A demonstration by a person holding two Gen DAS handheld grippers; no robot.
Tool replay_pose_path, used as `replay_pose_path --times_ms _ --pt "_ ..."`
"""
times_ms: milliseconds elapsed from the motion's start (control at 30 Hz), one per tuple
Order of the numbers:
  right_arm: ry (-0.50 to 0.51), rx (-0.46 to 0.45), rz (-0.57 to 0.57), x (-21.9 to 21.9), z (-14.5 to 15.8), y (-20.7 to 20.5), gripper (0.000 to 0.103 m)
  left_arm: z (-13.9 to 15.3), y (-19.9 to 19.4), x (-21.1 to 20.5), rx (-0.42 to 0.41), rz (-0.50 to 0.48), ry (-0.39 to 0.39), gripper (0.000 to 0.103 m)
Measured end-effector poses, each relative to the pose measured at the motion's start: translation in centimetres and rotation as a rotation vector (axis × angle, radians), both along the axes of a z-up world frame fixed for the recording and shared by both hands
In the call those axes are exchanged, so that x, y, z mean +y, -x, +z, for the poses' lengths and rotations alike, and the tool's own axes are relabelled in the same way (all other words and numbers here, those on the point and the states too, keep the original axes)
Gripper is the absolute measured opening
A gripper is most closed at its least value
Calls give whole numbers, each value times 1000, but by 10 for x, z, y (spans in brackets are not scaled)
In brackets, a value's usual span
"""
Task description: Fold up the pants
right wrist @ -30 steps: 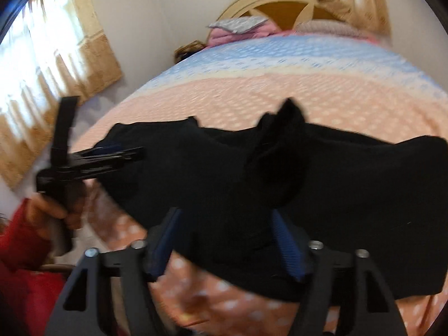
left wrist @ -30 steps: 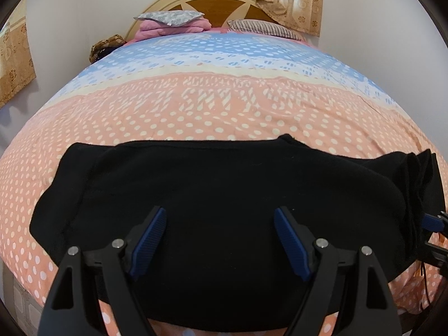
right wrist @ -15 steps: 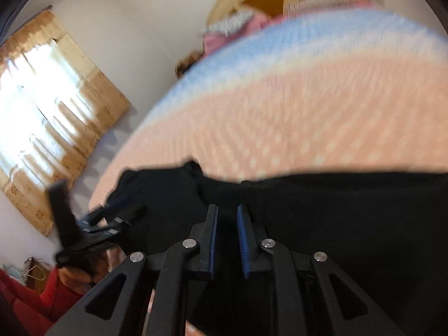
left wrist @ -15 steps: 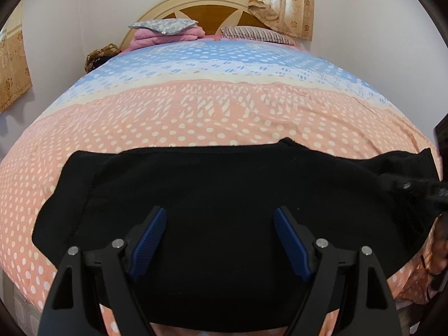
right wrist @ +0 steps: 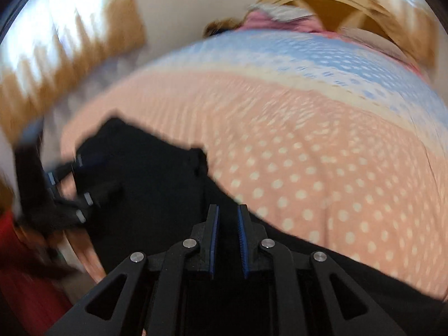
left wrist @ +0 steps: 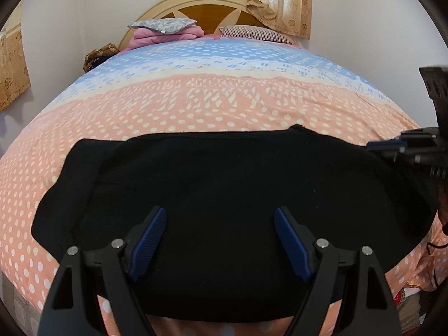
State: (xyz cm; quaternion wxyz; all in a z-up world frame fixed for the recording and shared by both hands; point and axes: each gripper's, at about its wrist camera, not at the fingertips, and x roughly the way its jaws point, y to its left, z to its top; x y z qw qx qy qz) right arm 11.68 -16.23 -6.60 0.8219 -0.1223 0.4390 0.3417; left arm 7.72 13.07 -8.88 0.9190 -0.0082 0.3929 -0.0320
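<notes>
Black pants [left wrist: 224, 196] on bed [left wrist: 224, 98], left gripper [left wrist: 219, 240] open above, right gripper [right wrist: 227, 245] nearly closed, apparently pinching pants

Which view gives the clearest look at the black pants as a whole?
The left wrist view: the pants lie sharp and nearly whole across the bedspread. The right wrist view is blurred and catches only part of them.

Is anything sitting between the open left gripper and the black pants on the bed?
Nothing visible does. The left gripper hangs open directly over the black fabric pants, which lie spread on the dotted pink and blue bedsheet. The right gripper is off at the pants' far right end, out of the way.
</notes>
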Motion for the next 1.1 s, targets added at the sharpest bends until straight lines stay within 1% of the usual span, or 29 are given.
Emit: replay_pose_path --times_ms 67,233,367,433,500,567,600,667,733,767,833,933,967,1000,1100 --pt "59 -36 60 7 -2 6 14 0 0 0 -1 -1 1 84" --pt "168 -30 133 13 1 1 15 -1 0 0 -1 -4 -4 86" --pt "257 -53 247 21 0 3 15 0 0 2 -1 -6 -5 86" --pt "295 -67 285 27 -1 1 16 0 0 2 -1 -3 -6 86" --pt "317 -70 303 31 -3 0 23 0 0 3 1 1 -5 86" --pt "338 -75 328 34 -4 -1 27 0 -1 3 1 1 -7 86" --pt "344 -75 338 34 -4 -1 31 0 -1 4 2 1 -7 86" --pt "353 -60 350 33 -5 -6 37 0 -1 5 2 3 -3 86" --pt "341 -17 369 30 -6 -10 37 0 0 5 2 3 -3 86" --pt "348 -13 388 30 -6 -10 37 0 0 6 2 4 -4 86" --pt "358 0 396 29 -6 -12 35 -1 0 7 3 6 -4 86" --pt "355 -9 368 27 -4 -10 20 -1 0 8 1 10 0 86" --pt "339 -13 334 23 -1 -10 13 -1 0 9 0 10 1 86" --pt "320 -8 310 20 0 -11 10 -1 0 9 -1 11 0 86" --pt "239 -2 191 5 4 -13 7 -2 0 8 -3 12 -2 86"
